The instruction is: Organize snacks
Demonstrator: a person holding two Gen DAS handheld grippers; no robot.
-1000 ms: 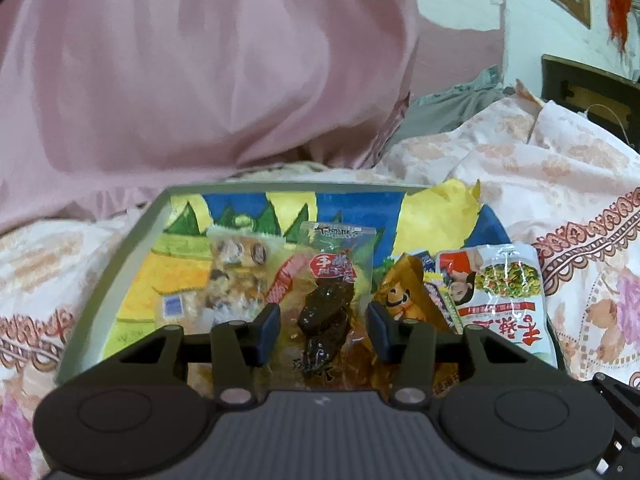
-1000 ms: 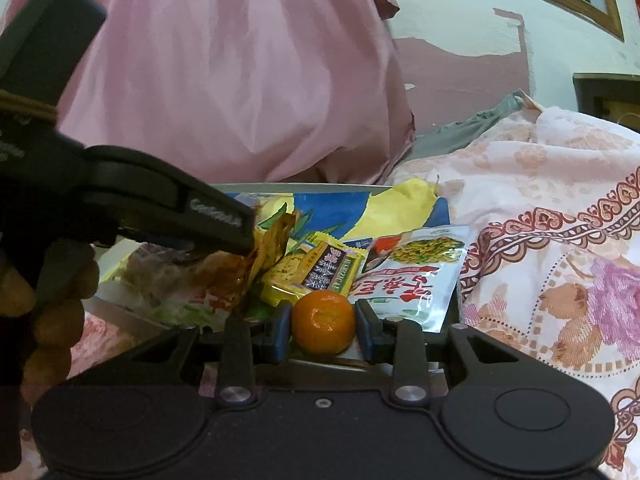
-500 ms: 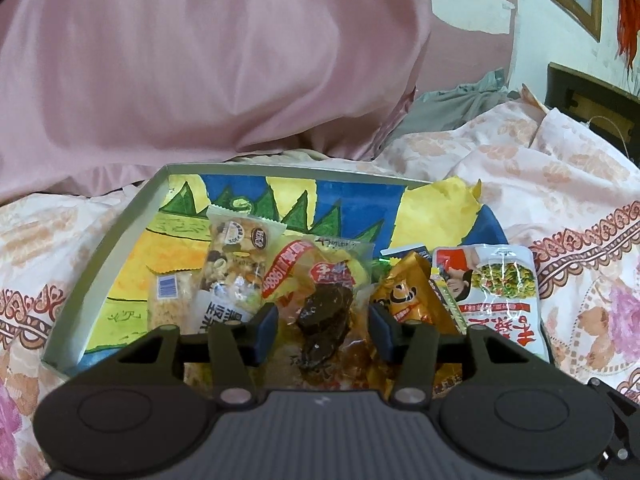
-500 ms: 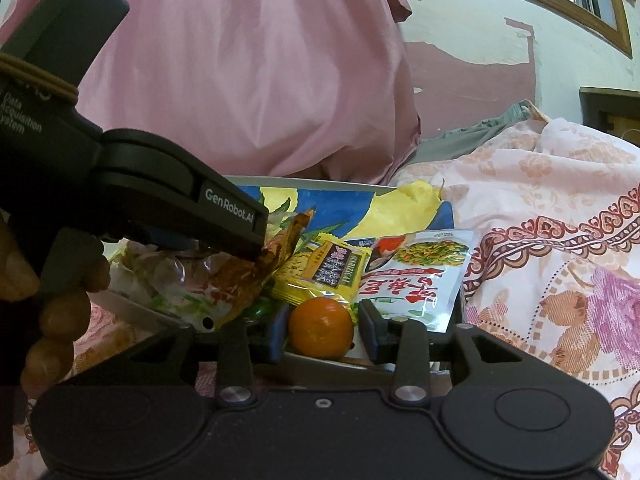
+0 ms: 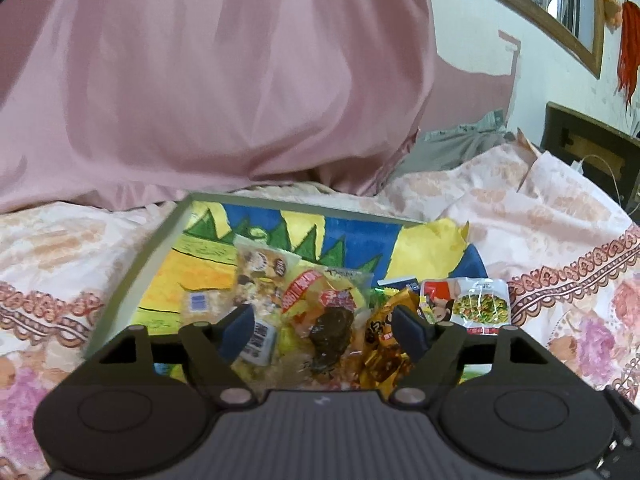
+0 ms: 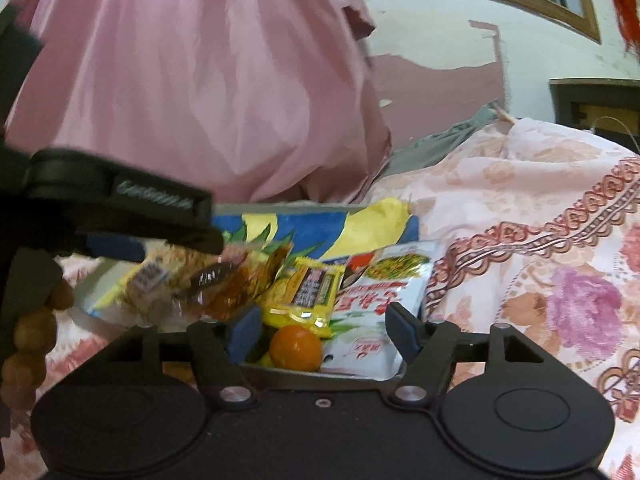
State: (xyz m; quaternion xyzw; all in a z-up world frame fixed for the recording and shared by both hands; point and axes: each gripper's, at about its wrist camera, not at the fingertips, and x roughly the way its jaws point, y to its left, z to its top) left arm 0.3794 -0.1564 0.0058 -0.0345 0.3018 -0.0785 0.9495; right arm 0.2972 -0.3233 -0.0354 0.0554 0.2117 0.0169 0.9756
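Both jaws are opening: left gripper (image 5: 322, 330) frees the dark-snack packet (image 5: 332, 326); right gripper (image 6: 318, 330) frees the orange (image 6: 295, 347); it may roll off the tray (image 6: 320, 374).

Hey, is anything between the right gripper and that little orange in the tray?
Nothing visible. The orange sits in the tray's near corner, directly between the right gripper's opening fingers, neither touching it. Snack packets lie behind it, not in front.
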